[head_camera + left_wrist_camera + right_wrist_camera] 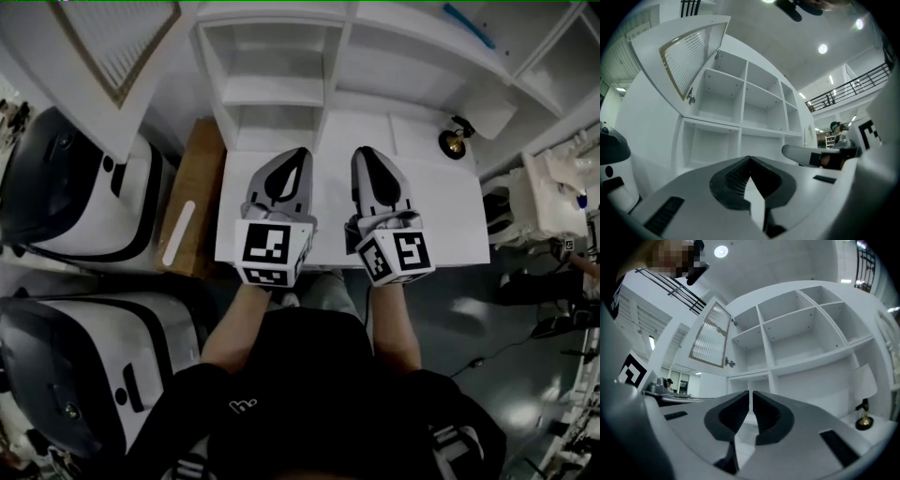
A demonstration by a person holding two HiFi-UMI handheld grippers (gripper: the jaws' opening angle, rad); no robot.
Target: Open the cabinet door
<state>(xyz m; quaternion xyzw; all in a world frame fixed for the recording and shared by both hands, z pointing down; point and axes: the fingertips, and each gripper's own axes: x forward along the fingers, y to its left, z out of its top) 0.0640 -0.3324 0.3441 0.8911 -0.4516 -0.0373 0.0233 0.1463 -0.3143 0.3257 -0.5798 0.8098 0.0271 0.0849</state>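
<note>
The white cabinet's (281,89) louvred door (112,47) stands swung wide at the upper left, showing bare shelf compartments. The same door (689,56) tilts out at the upper left of the left gripper view, and in the right gripper view it is the door (710,336) left of the shelves. I hold both grippers side by side over the white tabletop (450,225), short of the cabinet and touching nothing. My left gripper (298,157) (750,159) has its tips together and is empty. On my right gripper (367,155) (751,393) the jaws stand a thin slit apart with nothing between them.
A small black-and-brass lamp (455,141) (863,416) with a white shade stands at the table's back right. A wooden board (192,197) lies left of the table. Two black-and-white machines (75,187) (84,366) stand at the left. White equipment (544,197) stands at the right.
</note>
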